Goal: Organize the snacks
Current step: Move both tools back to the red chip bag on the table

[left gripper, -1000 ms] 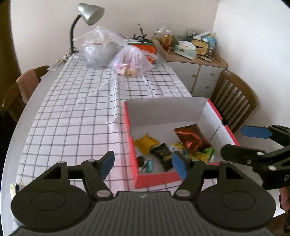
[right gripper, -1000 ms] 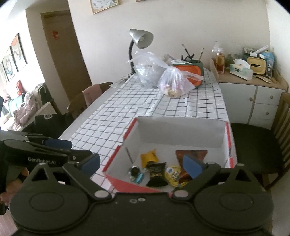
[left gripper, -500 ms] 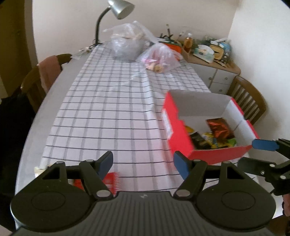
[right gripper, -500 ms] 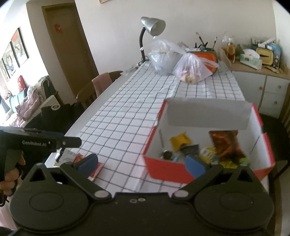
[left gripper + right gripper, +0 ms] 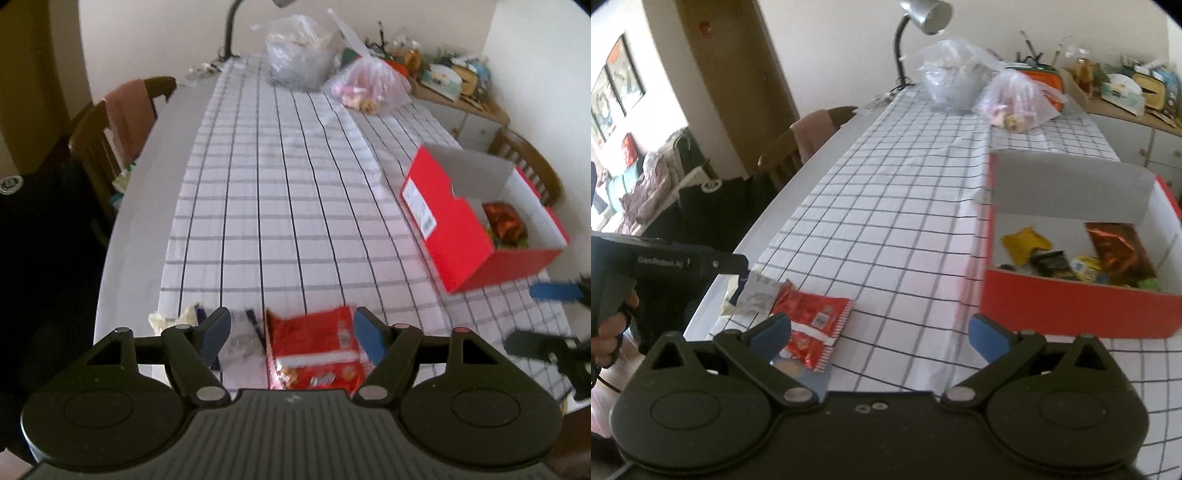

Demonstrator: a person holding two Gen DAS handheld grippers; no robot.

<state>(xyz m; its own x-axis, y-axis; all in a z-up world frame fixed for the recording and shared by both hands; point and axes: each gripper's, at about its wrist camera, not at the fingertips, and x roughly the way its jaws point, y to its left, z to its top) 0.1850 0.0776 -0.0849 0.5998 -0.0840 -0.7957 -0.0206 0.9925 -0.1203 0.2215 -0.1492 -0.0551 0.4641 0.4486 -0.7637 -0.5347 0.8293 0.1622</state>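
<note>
1. Red foil snack packet (image 5: 314,347) lies flat on the checked tablecloth (image 5: 280,206) at the near edge. Left gripper (image 5: 291,332) is above it, fingers wide apart, gripping nothing.
2. Risk: packet is thin and flat, so the pads may skate over the foil or pinch the cloth with it.
3. Risk: clear wrapper (image 5: 757,295) and crumpled scrap just left of the packet; a sloppy close grabs those too.
4. Risk: packet is near the table edge, so a nudge could push it off.
5. Right gripper (image 5: 881,334) is also spread open and empty, near side. Both heading for the same spot could collide.
6. Red box (image 5: 1078,314), far right, already holds several snacks; a high drop could bounce out or hit its wall.
</note>
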